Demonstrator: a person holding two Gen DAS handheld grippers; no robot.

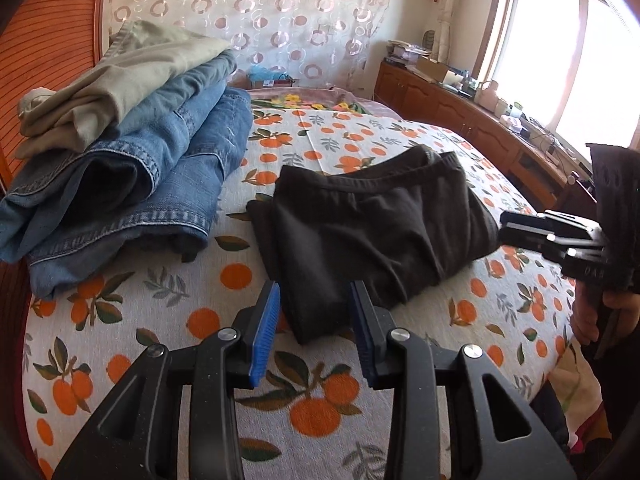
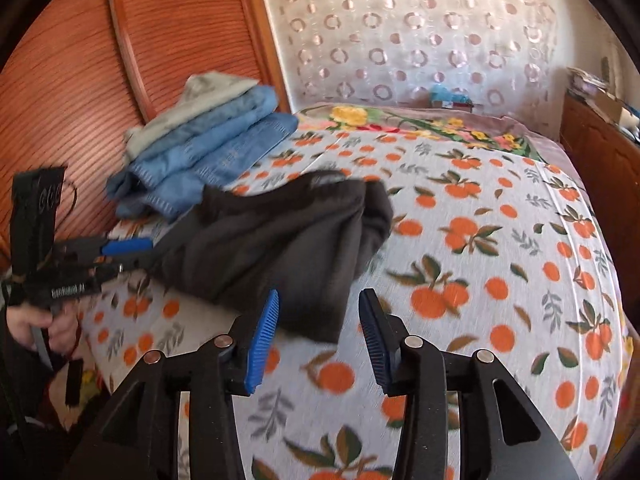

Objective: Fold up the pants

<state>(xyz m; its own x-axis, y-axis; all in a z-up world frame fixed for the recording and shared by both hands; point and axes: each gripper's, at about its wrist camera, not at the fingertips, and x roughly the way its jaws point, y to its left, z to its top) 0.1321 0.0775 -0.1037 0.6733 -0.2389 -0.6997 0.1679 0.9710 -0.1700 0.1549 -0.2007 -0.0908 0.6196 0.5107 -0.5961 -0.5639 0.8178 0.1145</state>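
Dark brown pants [image 1: 372,224] lie folded into a compact bundle on the orange-print bedsheet [image 1: 224,280]; they also show in the right wrist view [image 2: 272,240]. My left gripper [image 1: 314,308] is open and empty, its blue pads just short of the bundle's near corner. My right gripper [image 2: 318,316] is open and empty, just in front of the bundle's near edge. The right gripper shows side-on at the right in the left wrist view [image 1: 520,226], beside the bundle. The left gripper shows at the left in the right wrist view [image 2: 132,254], next to the pants.
A stack of folded blue jeans [image 1: 132,184] with khaki pants [image 1: 132,76] on top sits at the bed's left, against the wooden headboard [image 2: 80,80]. A wooden cabinet [image 1: 460,116] with clutter runs along the right under the window. A floral blanket [image 2: 420,124] lies at the far end.
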